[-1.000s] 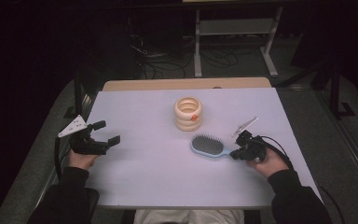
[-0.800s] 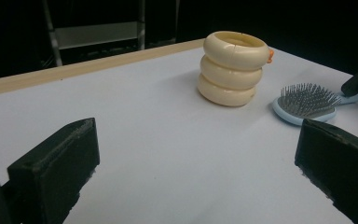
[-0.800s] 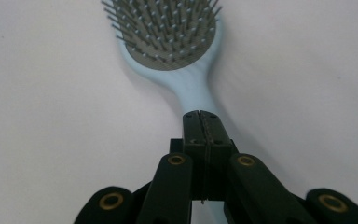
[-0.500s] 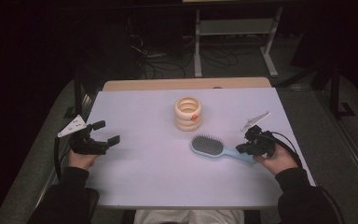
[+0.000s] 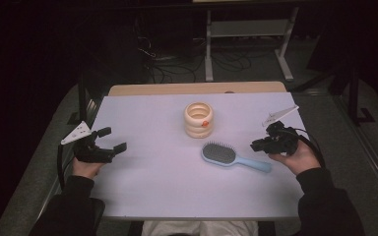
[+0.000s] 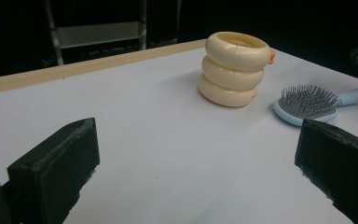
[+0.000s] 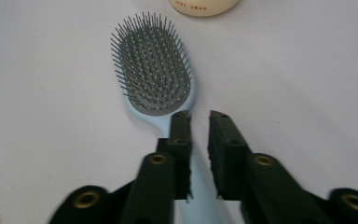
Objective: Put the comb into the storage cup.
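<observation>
A light-blue hairbrush (image 5: 219, 153) lies bristles up on the white table (image 5: 152, 187), its handle pointing toward the right side. My right gripper (image 5: 256, 145) hovers just above the handle's end. Its jaws have just been opening and stand a narrow gap apart, off the handle (image 7: 200, 186), which runs beneath them toward the brush head (image 7: 154, 70). My left gripper (image 5: 114, 138) rests at the table's left edge, wide open and empty. A cream ringed cup (image 5: 199, 119) with an orange spot stands behind the brush. The left gripper (image 6: 198, 130) view shows the cup (image 6: 233, 70) and the brush (image 6: 307, 100) beyond it.
The table has a wooden strip (image 5: 197, 88) along its far edge. A metal rack (image 5: 246, 29) and floor cables (image 5: 162, 64) sit in the dark beyond it. The cup's base (image 7: 203, 5) stands just past the brush head.
My right gripper let go of the brush handle and lifted up and to the right. The brush stays where it lay. The left gripper has not moved.
</observation>
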